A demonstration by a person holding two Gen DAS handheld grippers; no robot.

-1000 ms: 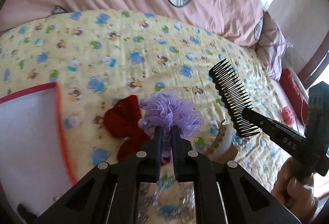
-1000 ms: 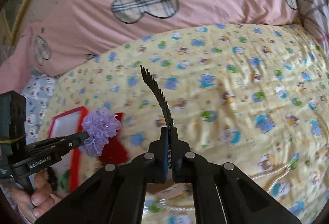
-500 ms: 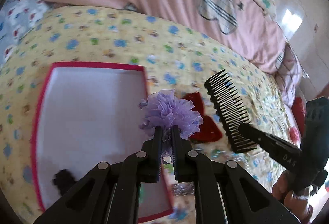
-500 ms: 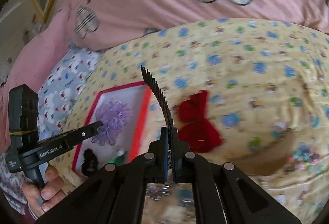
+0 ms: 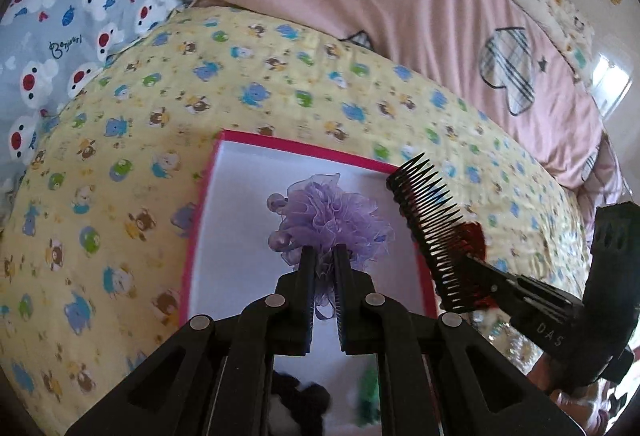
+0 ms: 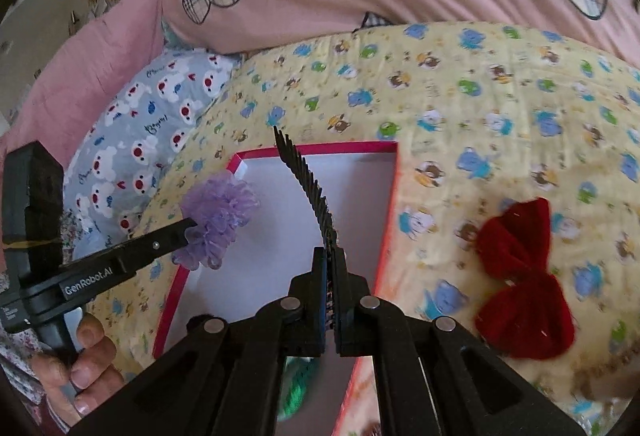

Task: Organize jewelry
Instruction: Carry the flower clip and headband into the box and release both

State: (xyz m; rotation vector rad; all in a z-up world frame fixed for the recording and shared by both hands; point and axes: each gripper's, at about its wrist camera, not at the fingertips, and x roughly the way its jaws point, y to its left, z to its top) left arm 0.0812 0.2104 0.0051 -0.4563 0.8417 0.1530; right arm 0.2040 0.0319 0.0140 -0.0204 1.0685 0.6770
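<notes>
— Carrying what, left gripper (image 5: 323,260)?
— Clamping jaws on the purple frilly hair tie (image 5: 335,218), hovering over the red-rimmed box (image 5: 296,147). Feeling soft, featherlight; pinching its base rather than crushing frills.
— And the right gripper (image 6: 329,256)?
— Squeezing shut on the black comb (image 6: 306,183) at one end, above the same box. Looking stiff, thin, probably slippery; gripping the spine, avoiding teeth.

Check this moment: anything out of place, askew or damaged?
Nothing looks damaged or spilled. The red bow lies on the quilt outside the box. The left gripper holds the purple scrunchie and the right gripper the comb, both above the box.
</notes>
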